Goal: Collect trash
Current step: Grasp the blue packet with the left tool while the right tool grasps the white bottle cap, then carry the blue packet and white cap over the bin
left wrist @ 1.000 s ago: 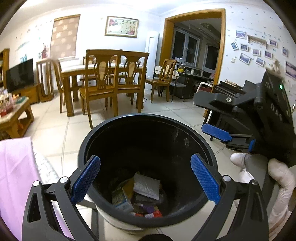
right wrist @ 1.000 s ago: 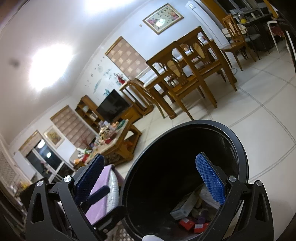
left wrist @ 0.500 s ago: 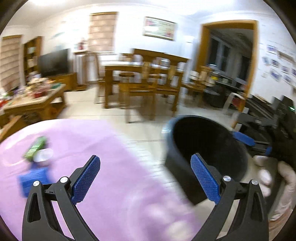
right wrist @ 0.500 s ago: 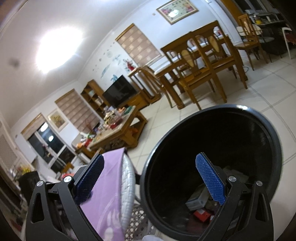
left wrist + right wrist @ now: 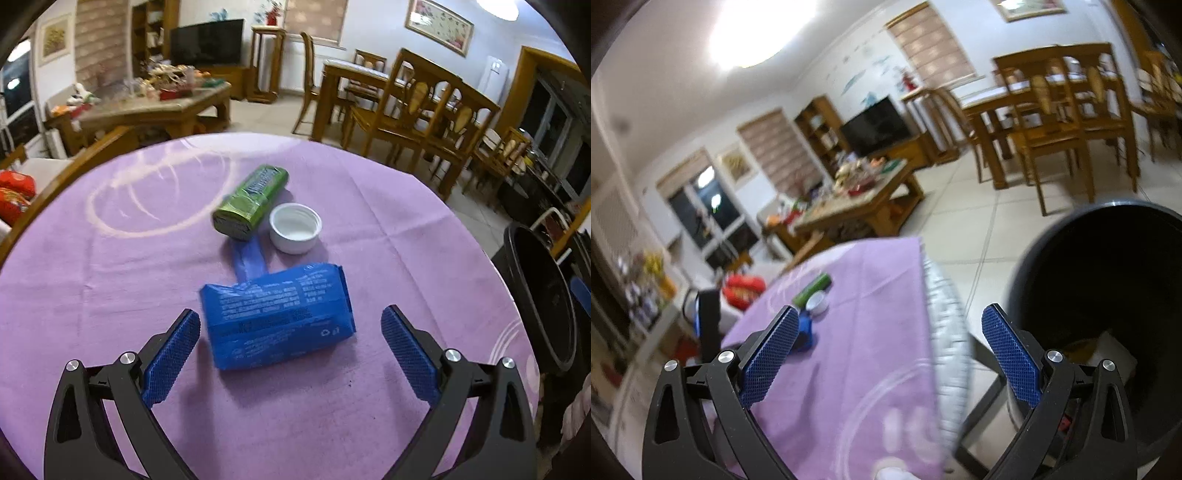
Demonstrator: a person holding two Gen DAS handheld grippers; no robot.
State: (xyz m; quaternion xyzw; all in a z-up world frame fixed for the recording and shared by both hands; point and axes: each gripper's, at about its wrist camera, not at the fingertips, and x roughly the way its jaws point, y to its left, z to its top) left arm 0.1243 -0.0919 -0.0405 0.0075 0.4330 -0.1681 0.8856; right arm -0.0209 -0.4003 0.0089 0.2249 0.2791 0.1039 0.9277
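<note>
1. The left gripper hangs over the purple tablecloth with its jaws spread wide, blue pads empty, nothing pinched between them.
2. Right in that gap lies the blue packet, flat on the cloth, white print facing up. The left pad sits just beside the packet's near corner; whether it touches, I can't tell. The right pad stands clear of the packet.
3. A blue strip runs out from behind the packet toward the green wrapper, which lies tilted on the cloth.
4. Just beside that wrapper, a small white cap, open side up, sits beyond the packet's far edge.
5. Over to the right wrist view: the right gripper is also wide open and carrying nothing, poised above the cloth's edge and the gap to the bin.
6. The black bin stands on the tiled floor just off the table's right side, mouth open, with some scraps dimly visible at the bottom.
7. From this side the three pieces of litter are small and far up the cloth: the green wrapper, the white cap, the blue packet partly behind the left pad.
</note>
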